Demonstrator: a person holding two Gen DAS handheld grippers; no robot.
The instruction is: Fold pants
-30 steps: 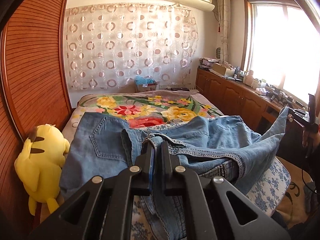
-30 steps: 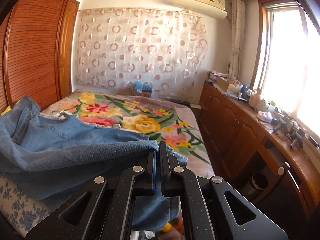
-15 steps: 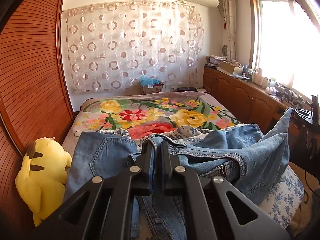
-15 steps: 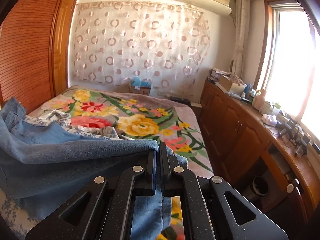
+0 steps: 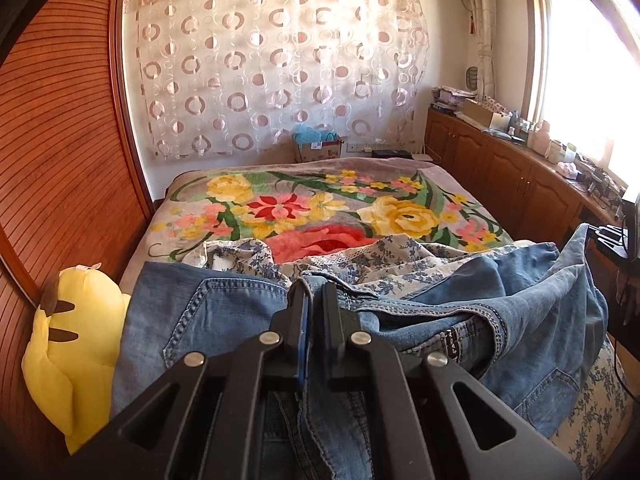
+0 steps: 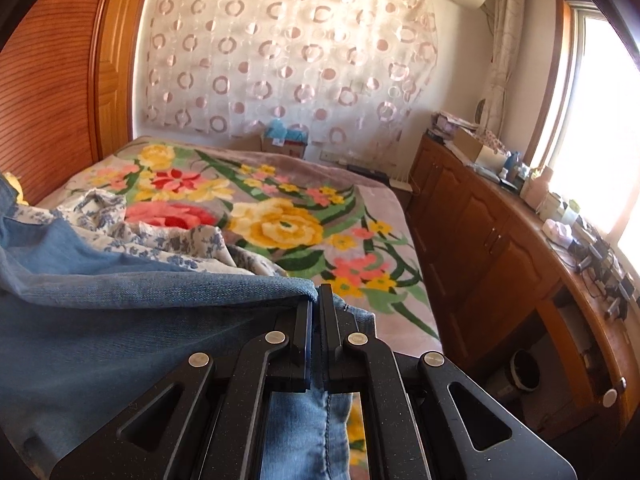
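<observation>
- Two pairs of black tongs in view, one per hand, both pointing down toward a bed (image 5: 452, 194) covered by a grey blanket with large yellow, red and pink flowers (image 6: 280, 224).
- Left tongs (image 5: 313, 292): jaws closed tight on a seamed edge of the faded blue denim pants (image 5: 200, 312). Cloth runs between the pads and hangs below them.
- Right tongs (image 6: 315, 300): jaws closed tight on a folded hem edge of the same pants (image 6: 120, 344). A strip of denim drops down between the tong arms.
- Pants lie bunched across the near end of the bed, spread between the two grips; a stitched back pocket shows at left in the left wrist view, a raised fold of a leg at far right.
- Under and behind the denim: a rumpled white sheet with small blue flowers (image 5: 384, 260), lying on the floral blanket.
- Yellow plush toy with black stripes (image 5: 76, 344) sits beside the bed at left, against a slatted reddish wooden wardrobe door (image 5: 60, 140).
- Sheer curtain with pink ring pattern (image 5: 280, 64) on the far wall; a cardboard box (image 5: 318, 146) stands below it.
- Long wooden cabinet (image 6: 480, 232) along the right wall under a bright window (image 6: 608, 120), its top cluttered with small items too small to identify.
</observation>
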